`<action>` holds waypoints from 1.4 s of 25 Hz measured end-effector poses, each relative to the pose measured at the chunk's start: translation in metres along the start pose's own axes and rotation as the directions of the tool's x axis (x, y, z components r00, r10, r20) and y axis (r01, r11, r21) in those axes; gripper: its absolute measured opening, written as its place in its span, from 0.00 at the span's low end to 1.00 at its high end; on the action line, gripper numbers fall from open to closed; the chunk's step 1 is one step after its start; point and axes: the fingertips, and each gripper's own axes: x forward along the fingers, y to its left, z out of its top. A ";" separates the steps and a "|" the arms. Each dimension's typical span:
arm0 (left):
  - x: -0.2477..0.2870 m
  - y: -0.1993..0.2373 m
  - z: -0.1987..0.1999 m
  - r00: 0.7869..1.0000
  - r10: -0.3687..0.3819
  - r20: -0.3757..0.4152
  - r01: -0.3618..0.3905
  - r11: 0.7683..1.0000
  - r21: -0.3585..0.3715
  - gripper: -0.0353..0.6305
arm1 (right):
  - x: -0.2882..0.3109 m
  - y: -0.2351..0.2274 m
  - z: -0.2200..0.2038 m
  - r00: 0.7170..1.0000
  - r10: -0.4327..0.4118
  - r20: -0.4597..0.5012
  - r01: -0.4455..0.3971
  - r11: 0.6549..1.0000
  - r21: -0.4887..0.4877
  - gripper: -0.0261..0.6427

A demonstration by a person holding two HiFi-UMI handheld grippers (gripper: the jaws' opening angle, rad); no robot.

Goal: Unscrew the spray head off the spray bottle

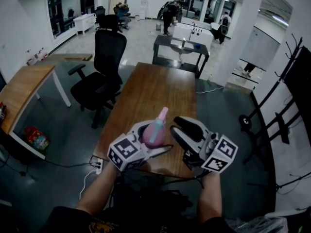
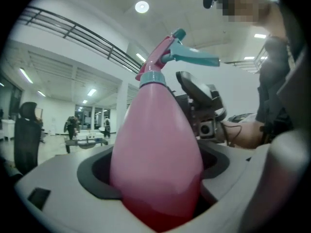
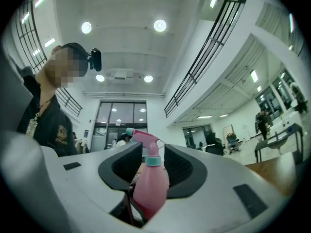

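Note:
A pink spray bottle (image 1: 150, 136) is held upright above the near end of the wooden table (image 1: 150, 91), with my left gripper (image 1: 156, 141) shut on its body. Its pink spray head (image 1: 163, 114) with a teal trigger points away from me. In the left gripper view the bottle (image 2: 155, 140) fills the space between the jaws, and the spray head (image 2: 163, 52) stands above its teal collar. My right gripper (image 1: 175, 125) is just right of the bottle, open and apart from it. In the right gripper view the bottle (image 3: 149, 188) shows beyond the open jaws of that gripper (image 3: 154, 173).
A black office chair (image 1: 104, 67) stands left of the table. A wooden desk (image 1: 24, 89) is at the far left and a grey table (image 1: 182, 45) lies beyond. A black coat rack (image 1: 284, 93) stands at the right. People move about in the background.

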 end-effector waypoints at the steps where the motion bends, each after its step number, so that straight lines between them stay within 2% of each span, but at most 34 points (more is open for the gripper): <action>1: -0.001 0.009 -0.001 0.999 0.054 -0.007 -0.054 0.998 0.008 0.72 | 0.001 -0.001 0.003 0.999 -0.049 0.012 0.050 0.999 -0.013 0.25; 4: -0.002 0.027 -0.007 0.985 0.169 -0.022 -0.168 0.986 0.018 0.72 | 0.009 0.005 0.005 0.990 -0.140 0.020 0.141 0.989 -0.051 0.26; 7: -0.002 0.035 -0.012 0.970 0.240 -0.042 -0.239 0.971 0.017 0.72 | 0.020 0.015 0.007 0.984 -0.178 0.023 0.179 0.982 -0.053 0.39; 12: 0.002 0.043 -0.018 0.944 0.322 -0.069 -0.321 0.947 0.030 0.72 | 0.030 0.010 0.000 0.954 -0.299 -0.002 0.297 0.947 -0.122 0.40; 16: 0.006 0.039 -0.018 0.948 0.310 -0.068 -0.308 0.951 0.030 0.73 | 0.030 0.010 -0.003 0.958 -0.287 -0.016 0.282 0.949 -0.143 0.40; 21: 0.009 0.031 -0.013 0.962 0.268 -0.046 -0.267 0.963 0.030 0.72 | 0.023 0.001 -0.007 0.949 -0.313 -0.042 0.302 0.939 -0.166 0.40; 35: 0.011 0.033 -0.014 0.967 0.251 -0.039 -0.251 0.968 0.001 0.72 | -0.002 -0.019 -0.003 0.925 -0.380 -0.029 0.369 0.913 -0.173 0.40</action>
